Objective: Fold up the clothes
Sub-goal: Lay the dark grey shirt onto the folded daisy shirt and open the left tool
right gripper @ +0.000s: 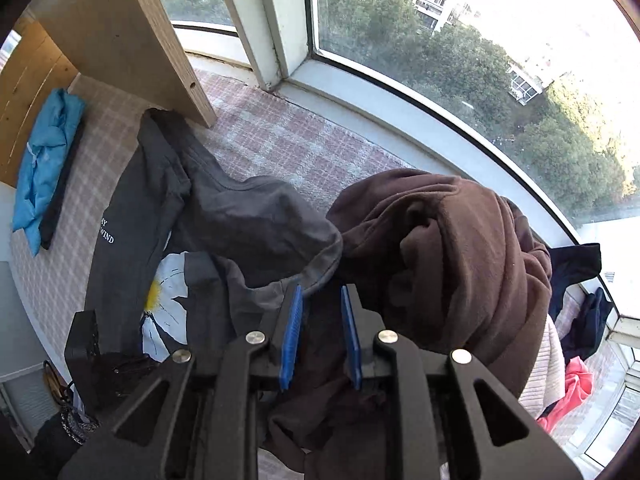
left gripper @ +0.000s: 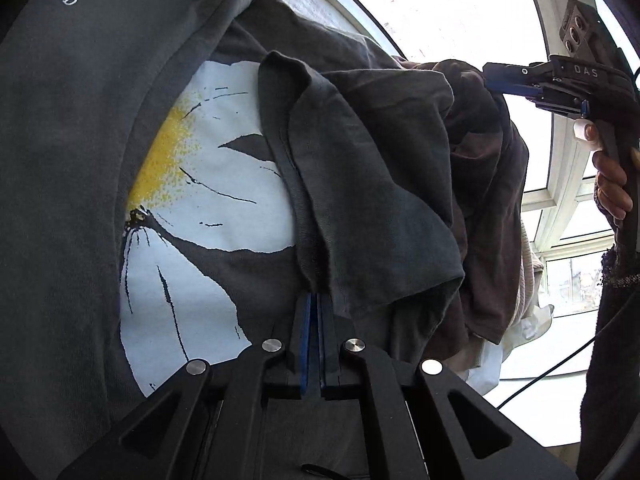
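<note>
Both black two-finger grippers with blue pads are in play. From the left wrist camera, the left gripper (left gripper: pixel 316 300) has its pads pressed together on a hem fold of the dark grey cotton T-shirt with a white-and-yellow daisy print (left gripper: pixel 100 160), pinching the cloth between them. The shirt fills most of that view, its flower print just left of the pinched fold and small white lettering near the upper left corner.

Further right in the same view, the right gripper (left gripper: pixel 490 76) is seen from the side, held by a person's hand (left gripper: pixel 612 184); its tip reaches the edge of a brown fleece garment (left gripper: pixel 480 200), but from there whether it grips cannot be told.

Only the right wrist camera settles that: its pads stand apart with a clear gap, nothing between them, just below the grey shirt's hem and beside the brown fleece heap (right gripper: pixel 460 260). This view alone shows where the shirt lies: spread on a pink-and-white checked blanket (right gripper: pixel 280 140) by a curved window (right gripper: pixel 440 40), with a wooden board (right gripper: pixel 120 32) upright behind it, folded blue clothing (right gripper: pixel 44 164) at far left, and red clothing (right gripper: pixel 572 392) at right.
</note>
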Available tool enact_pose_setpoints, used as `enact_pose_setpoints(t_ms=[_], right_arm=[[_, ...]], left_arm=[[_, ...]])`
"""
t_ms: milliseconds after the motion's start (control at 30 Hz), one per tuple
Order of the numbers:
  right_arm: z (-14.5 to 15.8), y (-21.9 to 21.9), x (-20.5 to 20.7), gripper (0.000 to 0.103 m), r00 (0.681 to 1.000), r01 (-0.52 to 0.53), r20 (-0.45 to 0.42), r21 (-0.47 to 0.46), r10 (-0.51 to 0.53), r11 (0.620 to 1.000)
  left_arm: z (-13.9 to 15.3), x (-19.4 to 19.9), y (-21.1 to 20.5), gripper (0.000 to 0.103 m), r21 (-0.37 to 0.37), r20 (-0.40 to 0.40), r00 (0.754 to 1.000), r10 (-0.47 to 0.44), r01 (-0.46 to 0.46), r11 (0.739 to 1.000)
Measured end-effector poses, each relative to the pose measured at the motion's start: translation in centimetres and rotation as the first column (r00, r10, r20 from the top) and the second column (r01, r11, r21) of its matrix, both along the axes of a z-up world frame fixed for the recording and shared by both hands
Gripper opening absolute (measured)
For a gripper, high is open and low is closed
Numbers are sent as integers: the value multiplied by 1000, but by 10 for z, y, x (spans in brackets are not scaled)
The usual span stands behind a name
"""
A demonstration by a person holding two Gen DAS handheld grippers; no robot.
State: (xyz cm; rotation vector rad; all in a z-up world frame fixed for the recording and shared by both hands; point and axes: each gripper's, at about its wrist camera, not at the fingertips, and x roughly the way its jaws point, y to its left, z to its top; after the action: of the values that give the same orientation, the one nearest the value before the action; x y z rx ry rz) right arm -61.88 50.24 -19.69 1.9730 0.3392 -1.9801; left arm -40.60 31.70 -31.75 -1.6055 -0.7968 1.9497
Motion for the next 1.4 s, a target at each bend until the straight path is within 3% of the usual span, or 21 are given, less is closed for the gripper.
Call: enact_pose_setpoints(t_ms=[167,333,400,433,467,600,700,767,833,967,1067,1133,1167,1267,1333,1400], right_arm=[[-34,9,-17,20,987,143,79,-4,-142,990],[-60,5,-21,20,976,175,132,5,-174,985],[-62,0,-20,20,983,150,108,4,-149,989],[-59,-5,-17,8,993,103,60,18,-104,995],[-58,-7,-15,4,997,68,25,51,-70,996],[-58,1,-10,4,997,6,-77,158,6,987],[-57,4,-9,5,997,7,-80,128,4,992],[-44,8,-10,6,996,39,-86,80,-32,996],[-19,11,-3,7,982,53,-185,97,-34,994],[19,3,41,14,965,-84,-248,27,88,996],[11,-7,88,14,978,-182,-124,-136,165,974],[-15,-15,113,14,978,-210,-40,-145,206,967],[-32,-15,122,14,976,-215,-48,-42,213,976],[-60,8,120,14,987,-144,-60,86,150,986],[-39,33,124,14,997,-34,-75,-52,30,998],[-13,51,141,14,995,7,-98,-146,-22,989]], left_arm=[[17,13,-11,12,-110,-58,997,-50,44,993],[38,2,5,13,-215,-139,979,-147,115,970],[40,-7,23,16,-291,-171,960,-220,164,943],[37,-11,32,17,-327,-174,951,-255,189,926],[33,-14,41,18,-370,-165,945,-282,206,906],[32,-12,68,20,-543,-200,912,-357,200,815],[32,-10,74,27,-570,-204,908,-366,194,798],[31,-11,68,28,-549,-203,912,-358,196,812],[31,-14,58,28,-507,-194,920,-340,203,838],[42,-15,22,28,-415,-205,942,-266,162,895],[52,-9,-7,28,-374,-214,954,-209,118,920],[56,-2,-13,28,-364,-208,957,-202,116,924],[58,2,-13,28,-364,-205,957,-205,120,924],[62,28,12,28,-369,-191,950,-247,164,915],[65,52,22,30,-355,-185,945,-270,192,915],[68,80,23,31,-351,-179,942,-284,209,913]])
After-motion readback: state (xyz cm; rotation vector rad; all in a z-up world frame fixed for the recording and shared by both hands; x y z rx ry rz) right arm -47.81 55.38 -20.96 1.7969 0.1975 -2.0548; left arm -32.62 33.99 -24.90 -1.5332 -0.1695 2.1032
